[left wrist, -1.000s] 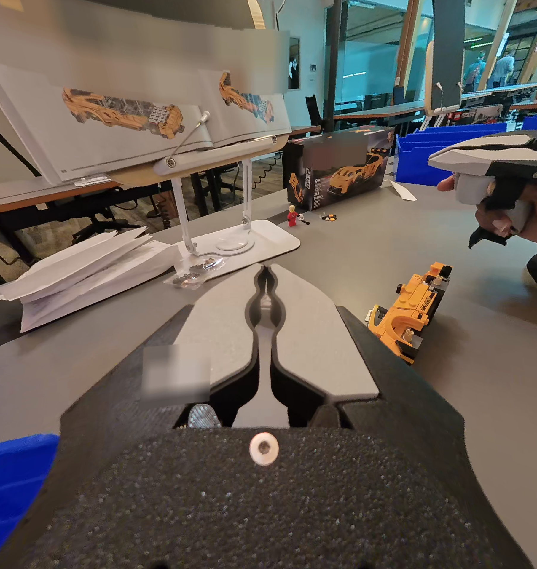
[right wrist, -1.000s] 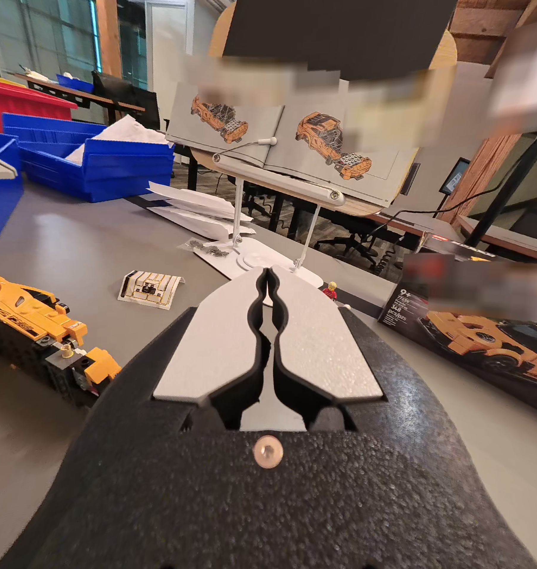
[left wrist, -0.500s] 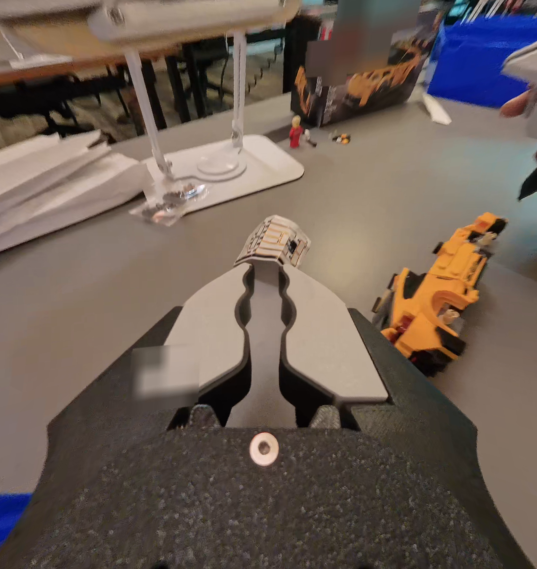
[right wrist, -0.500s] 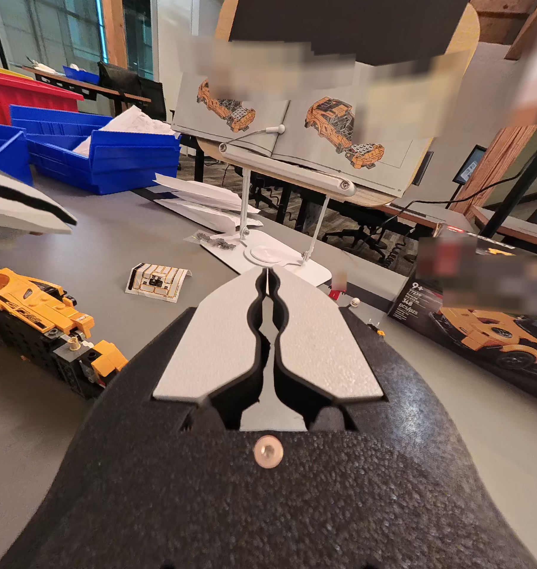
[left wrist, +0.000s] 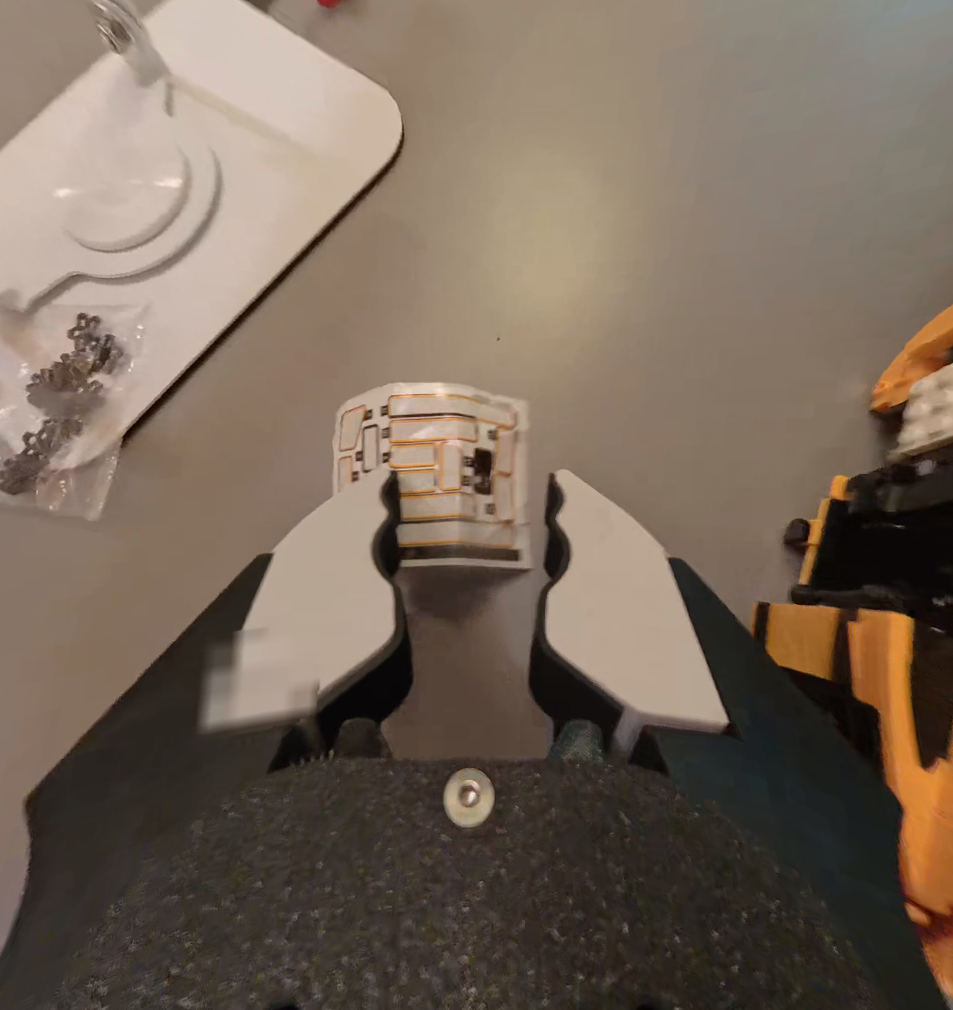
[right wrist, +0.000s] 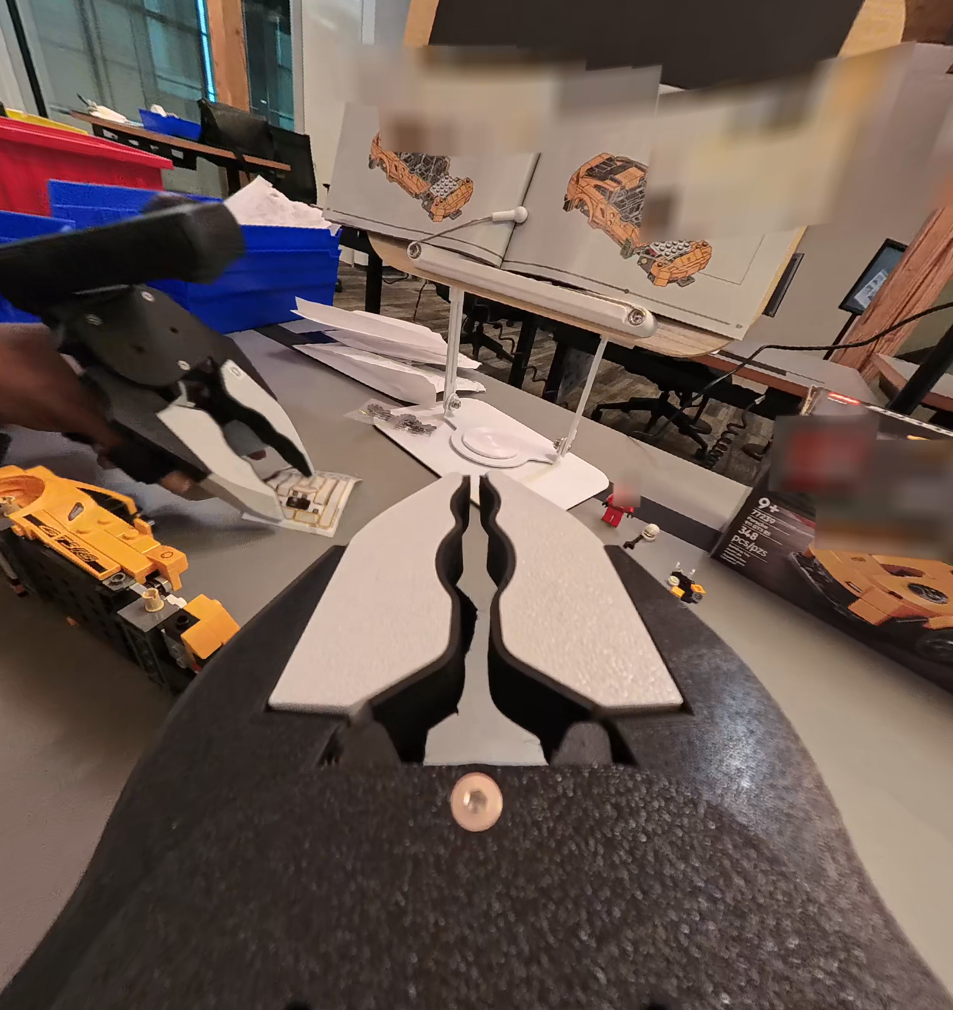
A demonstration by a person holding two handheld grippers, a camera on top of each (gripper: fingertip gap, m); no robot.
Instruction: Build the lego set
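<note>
Risk of crumpling: left gripper (left wrist: 468, 483) spread wide over sticker sheet (left wrist: 436, 470) lying flat on table (left wrist: 654, 218) beside car (right wrist: 91, 557); right gripper (right wrist: 474, 483) nearly closed, empty.

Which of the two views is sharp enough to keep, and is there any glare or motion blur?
Left wrist view: motion-smeared, the orange car streaked, soft glare on the table, sticker sheet readable. Right wrist view: mostly sharp, though the left claw is slightly blurred, with wide-angle bending at the edges.

orange-black lego car (right wrist: 86, 552) — half-built, beside curled sticker sheet (left wrist: 436, 470).
</note>
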